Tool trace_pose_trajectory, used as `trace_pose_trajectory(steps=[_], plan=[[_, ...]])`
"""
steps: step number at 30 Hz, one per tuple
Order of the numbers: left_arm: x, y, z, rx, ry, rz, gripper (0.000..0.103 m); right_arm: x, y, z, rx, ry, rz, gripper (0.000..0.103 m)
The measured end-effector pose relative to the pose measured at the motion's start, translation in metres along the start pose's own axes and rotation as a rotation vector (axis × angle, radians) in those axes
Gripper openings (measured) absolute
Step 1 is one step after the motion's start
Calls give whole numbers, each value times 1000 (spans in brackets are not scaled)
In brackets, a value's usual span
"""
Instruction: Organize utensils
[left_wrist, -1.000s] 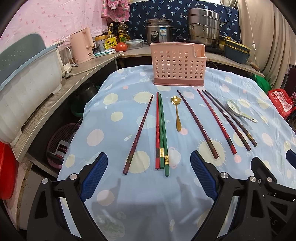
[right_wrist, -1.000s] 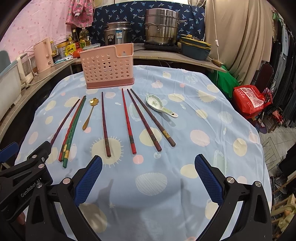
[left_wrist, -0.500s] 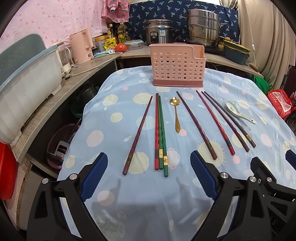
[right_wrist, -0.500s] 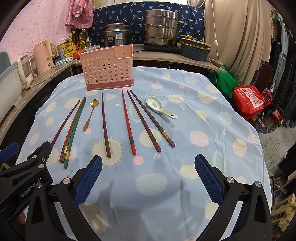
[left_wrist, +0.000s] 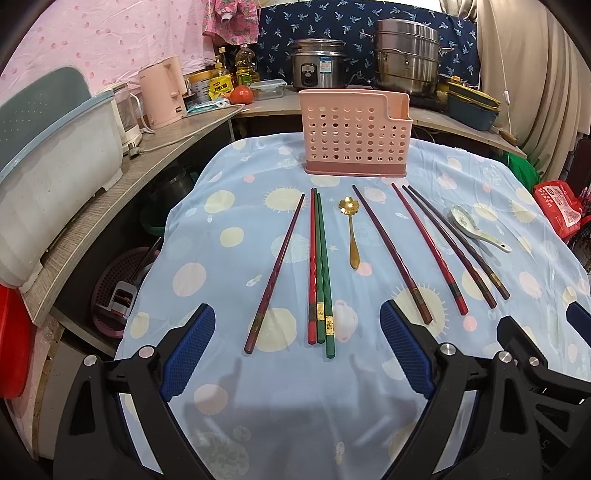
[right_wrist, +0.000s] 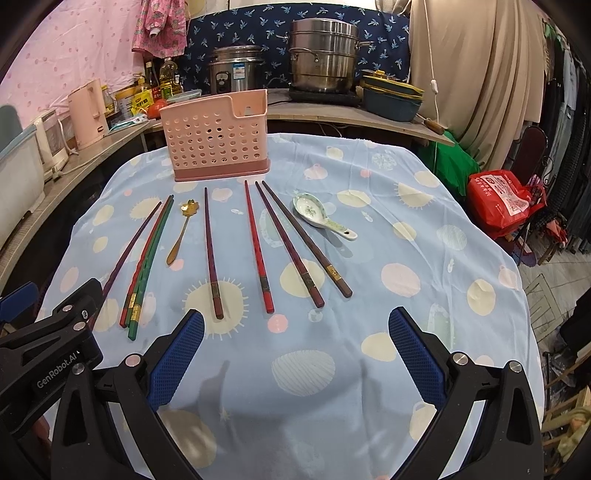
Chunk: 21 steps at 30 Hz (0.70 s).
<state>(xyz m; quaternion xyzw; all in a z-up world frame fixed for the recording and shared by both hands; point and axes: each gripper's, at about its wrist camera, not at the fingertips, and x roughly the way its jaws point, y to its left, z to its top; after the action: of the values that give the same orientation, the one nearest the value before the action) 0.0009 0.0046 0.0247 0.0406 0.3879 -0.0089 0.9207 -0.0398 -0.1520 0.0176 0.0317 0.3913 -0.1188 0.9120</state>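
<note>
Both units hover above the near edge of the table (left_wrist: 229, 221) with jaws spread wide and empty: the left hand-held gripper (left_wrist: 297, 350) sits just short of the near ends of the green chopsticks (left_wrist: 322, 266), and the right hand-held gripper (right_wrist: 295, 356) sits just short of the near ends of the red chopstick (right_wrist: 258, 247) and its dark neighbours. The utensils lie flat in a fanned row on the blue dotted cloth, tips pointing far toward the pink perforated holder (left_wrist: 354, 136), which stands upright at the far centre. A gold spoon (left_wrist: 351, 232) lies mid-row, and a white ceramic spoon (right_wrist: 321, 218) lies at the right end.
</note>
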Motion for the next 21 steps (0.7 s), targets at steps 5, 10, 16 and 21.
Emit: trace_pose_trajectory(steps=[5, 10, 16, 21], plan=[[2, 1, 2, -2, 3, 1, 87, 4, 1, 3, -4, 0, 4, 96], [6, 3, 7, -6, 11, 7, 87, 8, 2, 9, -7, 5, 6, 96], [10, 6, 19, -15, 21, 15, 87, 12, 2, 22, -16, 9, 12, 96], [14, 5, 28, -15, 30, 19, 87, 17, 0, 30, -14, 16, 14, 96]])
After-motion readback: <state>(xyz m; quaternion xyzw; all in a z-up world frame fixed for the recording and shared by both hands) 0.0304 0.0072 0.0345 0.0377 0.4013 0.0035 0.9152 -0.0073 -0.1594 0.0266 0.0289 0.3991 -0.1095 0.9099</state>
